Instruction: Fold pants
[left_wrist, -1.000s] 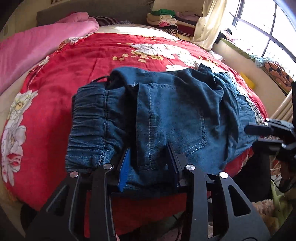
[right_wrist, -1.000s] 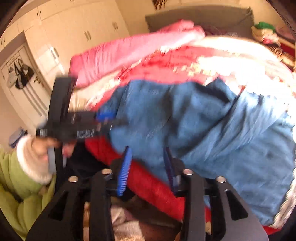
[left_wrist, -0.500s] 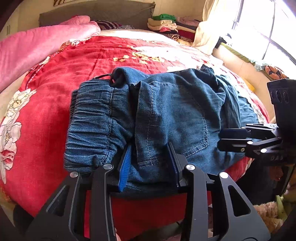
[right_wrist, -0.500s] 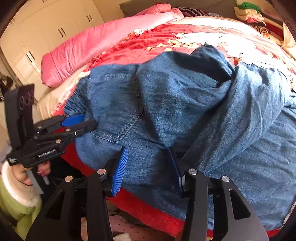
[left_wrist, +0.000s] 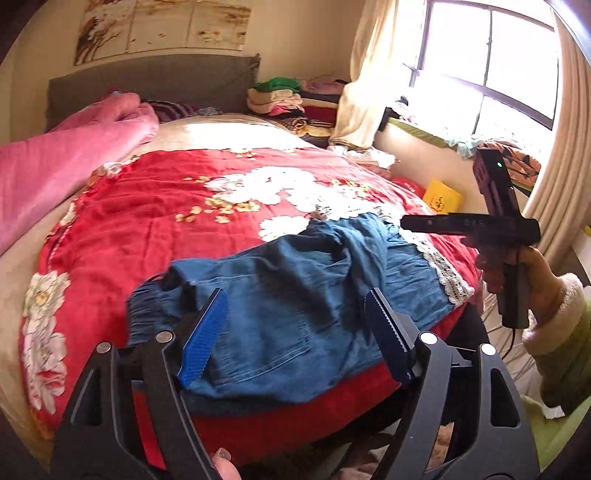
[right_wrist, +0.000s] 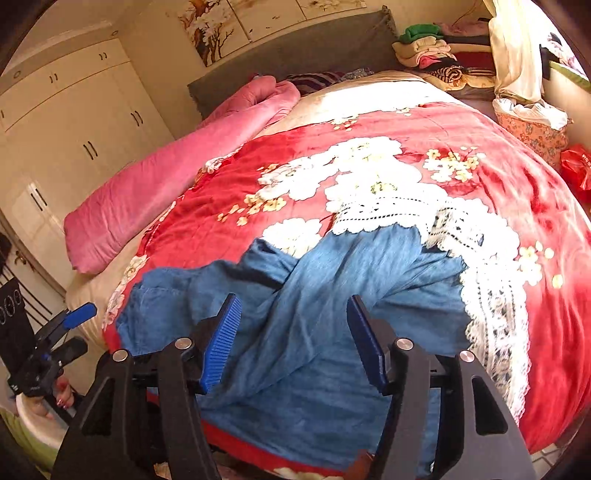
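Lying bunched at the near edge of the bed (left_wrist: 110, 221), the blue pants (left_wrist: 295, 295) are folded over themselves, elastic waistband toward the left corner, lace-trimmed hems toward the right. Left gripper (left_wrist: 295, 336) is seen above them, jaws just opened wide, nothing clamped. Right gripper (right_wrist: 293, 339) likewise: jaws just opened, pads clear of the denim. A pink quilt (right_wrist: 177, 177) is rolled along the bed's left edge.

Blue pants (left_wrist: 295, 314) crumpled on red floral bed (left_wrist: 147, 221), left claw (left_wrist: 295, 332) just opened wide above them, empty, right claw (left_wrist: 413, 222) raised at right
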